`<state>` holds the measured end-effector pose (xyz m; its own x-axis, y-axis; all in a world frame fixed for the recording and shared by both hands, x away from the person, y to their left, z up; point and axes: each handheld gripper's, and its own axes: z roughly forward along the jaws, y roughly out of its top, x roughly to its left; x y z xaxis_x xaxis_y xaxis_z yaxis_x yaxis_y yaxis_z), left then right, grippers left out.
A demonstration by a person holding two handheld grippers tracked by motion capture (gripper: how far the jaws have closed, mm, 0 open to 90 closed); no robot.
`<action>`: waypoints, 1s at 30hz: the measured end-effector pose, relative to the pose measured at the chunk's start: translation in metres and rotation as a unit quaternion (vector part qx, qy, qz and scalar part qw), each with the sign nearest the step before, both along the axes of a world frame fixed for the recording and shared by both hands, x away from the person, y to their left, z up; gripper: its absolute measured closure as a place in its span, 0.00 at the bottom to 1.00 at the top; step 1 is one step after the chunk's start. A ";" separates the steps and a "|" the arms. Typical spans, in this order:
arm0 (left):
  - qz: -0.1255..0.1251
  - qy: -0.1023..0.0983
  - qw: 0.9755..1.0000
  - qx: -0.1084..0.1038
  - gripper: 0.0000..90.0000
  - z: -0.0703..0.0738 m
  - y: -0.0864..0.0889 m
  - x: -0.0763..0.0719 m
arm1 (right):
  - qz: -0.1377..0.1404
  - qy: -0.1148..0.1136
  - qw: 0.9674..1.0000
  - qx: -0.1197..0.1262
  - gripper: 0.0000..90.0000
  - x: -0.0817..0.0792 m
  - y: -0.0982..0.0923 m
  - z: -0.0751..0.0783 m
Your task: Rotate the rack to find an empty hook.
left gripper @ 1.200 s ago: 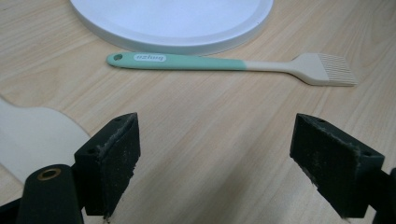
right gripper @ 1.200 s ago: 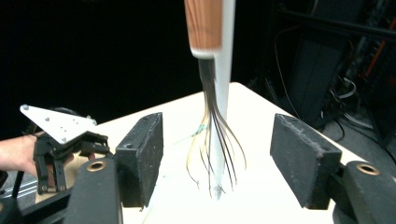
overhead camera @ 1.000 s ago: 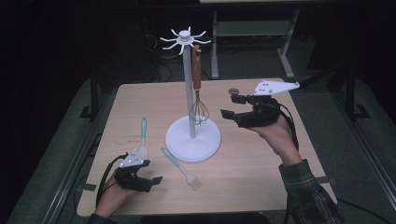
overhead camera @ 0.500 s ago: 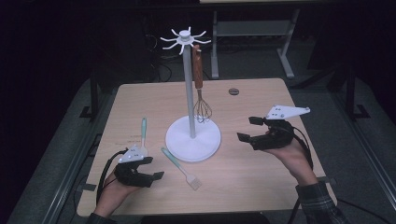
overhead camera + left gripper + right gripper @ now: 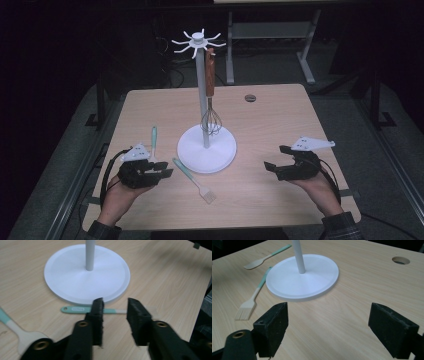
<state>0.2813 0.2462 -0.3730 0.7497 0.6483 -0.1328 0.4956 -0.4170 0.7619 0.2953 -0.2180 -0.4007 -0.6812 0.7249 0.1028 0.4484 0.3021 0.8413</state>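
A white utensil stand (image 5: 206, 149) rises from a round base at mid-table, and a wooden-handled whisk (image 5: 210, 95) hangs from one of its top hooks. A teal-handled pastry brush (image 5: 193, 180) lies on the table just near-left of the base. A teal-handled wooden spatula (image 5: 153, 143) lies farther left. My left gripper (image 5: 161, 171) rests at the near left, open and empty, with its jaws pointing at the brush (image 5: 82, 309) and the base (image 5: 75, 277). My right gripper (image 5: 276, 160) sits at the near right, wide open and empty (image 5: 328, 325), facing the base (image 5: 312, 277).
The wooden table (image 5: 280, 120) has a round cable hole (image 5: 250, 98) at the back right. Bare wood lies between the right gripper and the stand. Dark floor and desk legs (image 5: 305, 55) lie beyond the far edge.
My right gripper has pulled back from beside the hanging whisk to the near right of the table, still open. The left gripper has hardly moved.
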 end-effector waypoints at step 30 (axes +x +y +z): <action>-0.078 -0.046 0.996 -0.027 1.00 0.191 -0.030 0.059 | -0.044 0.046 0.997 -0.043 0.15 -0.026 0.000 -0.058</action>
<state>0.3403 0.2166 -0.1822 0.8510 0.5174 -0.0899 0.3547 -0.4401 0.8249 0.2689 -0.2184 -0.4585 -0.6056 0.7900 0.0963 0.5496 0.3276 0.7686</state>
